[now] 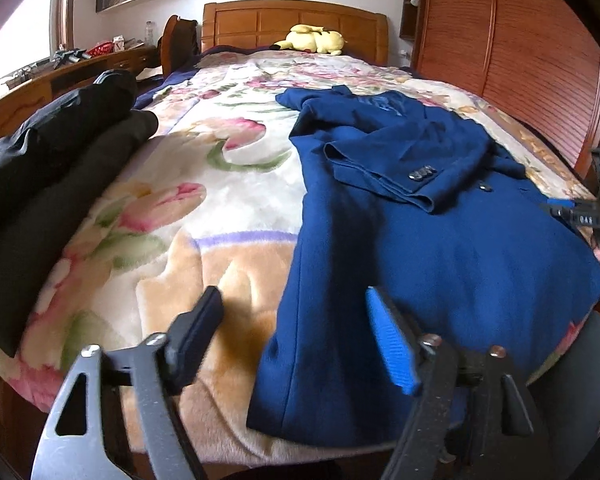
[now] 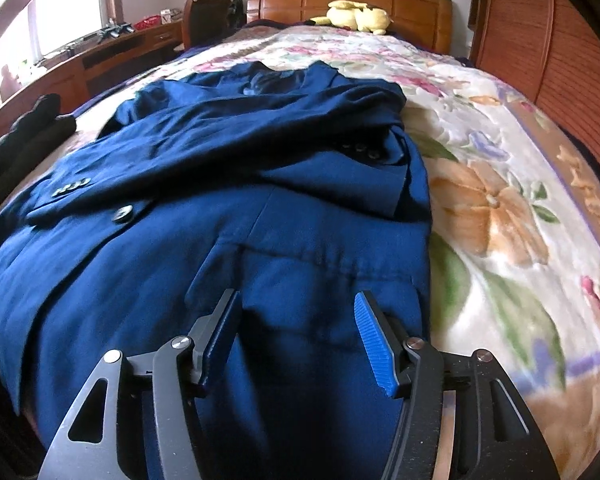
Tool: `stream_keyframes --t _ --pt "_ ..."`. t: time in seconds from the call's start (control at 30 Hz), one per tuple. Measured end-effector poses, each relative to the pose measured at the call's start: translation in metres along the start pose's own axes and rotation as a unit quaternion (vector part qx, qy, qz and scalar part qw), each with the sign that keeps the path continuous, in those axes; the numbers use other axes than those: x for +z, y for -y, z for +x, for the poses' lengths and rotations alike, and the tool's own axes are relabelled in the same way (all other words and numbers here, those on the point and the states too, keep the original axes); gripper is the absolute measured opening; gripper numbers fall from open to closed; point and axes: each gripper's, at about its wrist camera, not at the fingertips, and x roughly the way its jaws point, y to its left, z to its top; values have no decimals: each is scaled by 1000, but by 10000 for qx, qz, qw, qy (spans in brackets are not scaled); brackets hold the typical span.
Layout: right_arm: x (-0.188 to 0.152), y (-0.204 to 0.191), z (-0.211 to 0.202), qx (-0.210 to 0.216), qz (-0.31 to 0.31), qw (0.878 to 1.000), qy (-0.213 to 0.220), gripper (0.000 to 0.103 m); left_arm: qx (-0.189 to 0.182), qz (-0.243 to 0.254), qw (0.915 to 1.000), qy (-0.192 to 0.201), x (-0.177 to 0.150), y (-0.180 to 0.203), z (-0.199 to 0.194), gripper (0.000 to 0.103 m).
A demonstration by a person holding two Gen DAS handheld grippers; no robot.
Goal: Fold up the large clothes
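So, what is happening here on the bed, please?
A person with two handheld grippers is folding a dark blue suit jacket on a floral blanket. Both sleeves lie crossed over its front. The left gripper and right gripper hover open near the hem, holding nothing. Folded black clothes lie to the left.

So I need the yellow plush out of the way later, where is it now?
The plush lies at the far end of the bed, against the wooden headboard, beyond the blue jacket; both wrist views show it top centre.
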Motion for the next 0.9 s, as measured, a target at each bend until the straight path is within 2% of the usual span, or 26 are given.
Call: stream_keyframes --t 0.13,0.2,0.6,0.77,0.83,0.87,0.9 --pt "-25 0 -28 -62 -103 9999 81 61 -64 -53 9999 75 -6 -3 -10 51" --pt "-38 3 -42 -56 -57 9999 106 61 -75 -65 9999 87 -8 -3 -13 47" --pt "-89 24 -92 -307 234 9992 128 61 -60 -96 9999 63 -14 -3 -17 45" --pt "-92 21 -93 -164 256 9995 47 60 -58 -87 9999 56 -16 -1 -16 45" --pt "-91 17 -93 -39 233 9997 38 60 -80 -74 9999 54 -16 1 -16 39" --pt "-92 16 -92 10 214 9998 43 58 -71 -59 9999 59 -17 2 -16 38" --pt "-93 14 -91 59 174 9998 45 50 -77 -40 9999 61 -17 3 -16 35"
